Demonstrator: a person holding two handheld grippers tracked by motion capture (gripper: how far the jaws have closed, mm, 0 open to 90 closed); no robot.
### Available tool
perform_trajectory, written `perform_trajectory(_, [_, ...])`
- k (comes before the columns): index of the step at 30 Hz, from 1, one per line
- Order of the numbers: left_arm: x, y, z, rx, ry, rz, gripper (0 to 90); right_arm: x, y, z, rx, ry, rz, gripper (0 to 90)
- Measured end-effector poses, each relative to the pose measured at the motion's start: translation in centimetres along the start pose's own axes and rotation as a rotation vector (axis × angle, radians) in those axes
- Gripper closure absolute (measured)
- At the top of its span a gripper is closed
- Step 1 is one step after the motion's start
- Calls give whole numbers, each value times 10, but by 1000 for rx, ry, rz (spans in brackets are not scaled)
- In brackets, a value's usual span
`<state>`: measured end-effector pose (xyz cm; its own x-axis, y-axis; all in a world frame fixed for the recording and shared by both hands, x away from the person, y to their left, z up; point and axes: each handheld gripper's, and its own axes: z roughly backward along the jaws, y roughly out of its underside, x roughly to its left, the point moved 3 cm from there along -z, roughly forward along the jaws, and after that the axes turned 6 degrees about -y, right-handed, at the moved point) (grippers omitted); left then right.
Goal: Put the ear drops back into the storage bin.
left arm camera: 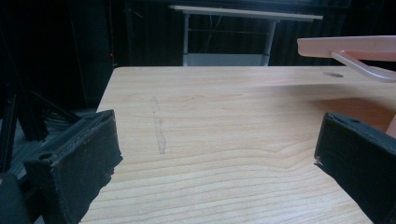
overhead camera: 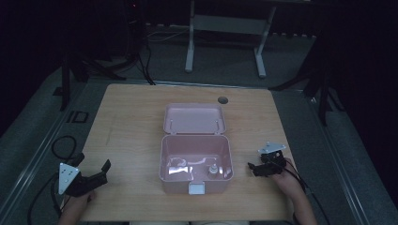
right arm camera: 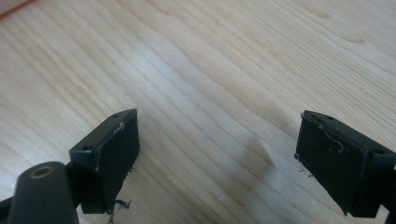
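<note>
A pink box (overhead camera: 196, 161) sits open at the middle of the wooden counter (overhead camera: 131, 122), its lid (overhead camera: 194, 118) laid back on the far side and a small bottle (overhead camera: 212, 170) inside near the front wall. The left gripper (overhead camera: 94, 174) rests at the near left, fingers (left arm camera: 79, 158) wide and empty. The right gripper (overhead camera: 257, 168) sits just right of the box, fingers (right arm camera: 112, 154) wide over bare wood.

A dim lab or recording room is suggested: a bare wooden table (overhead camera: 136, 122) is ringed by black stands (overhead camera: 65, 75), cables (overhead camera: 61, 145) on grey carpet and a white-legged desk (overhead camera: 225, 28) behind.
</note>
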<state>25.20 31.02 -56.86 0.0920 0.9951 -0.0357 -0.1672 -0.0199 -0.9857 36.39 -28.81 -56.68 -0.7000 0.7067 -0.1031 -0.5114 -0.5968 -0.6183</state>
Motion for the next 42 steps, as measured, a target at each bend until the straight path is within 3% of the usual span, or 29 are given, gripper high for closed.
perform_trajectory(4, [0,0,0,0,0,0,4,1,3,2,-56,32,-33,132])
perform_trajectory(16, [0,0,0,-1,0,1,4,-7,11,14,-298,133,-187,132])
perform_trajectory(21, [0,0,0,0,1,3,4,-9,16,16,-337,182,-216,132])
perform_trajectory(27, [0,0,0,-2,1,5,4,-10,21,21,-398,277,-260,132])
perform_trajectory(33, [0,0,0,-2,3,5,4,-14,29,24,-408,347,-298,132])
perform_trajectory(36, [0,0,0,-1,3,5,4,-16,31,25,-408,369,-322,132])
perform_trajectory(42, [1,0,0,-2,3,6,4,-16,30,24,-400,366,-316,132])
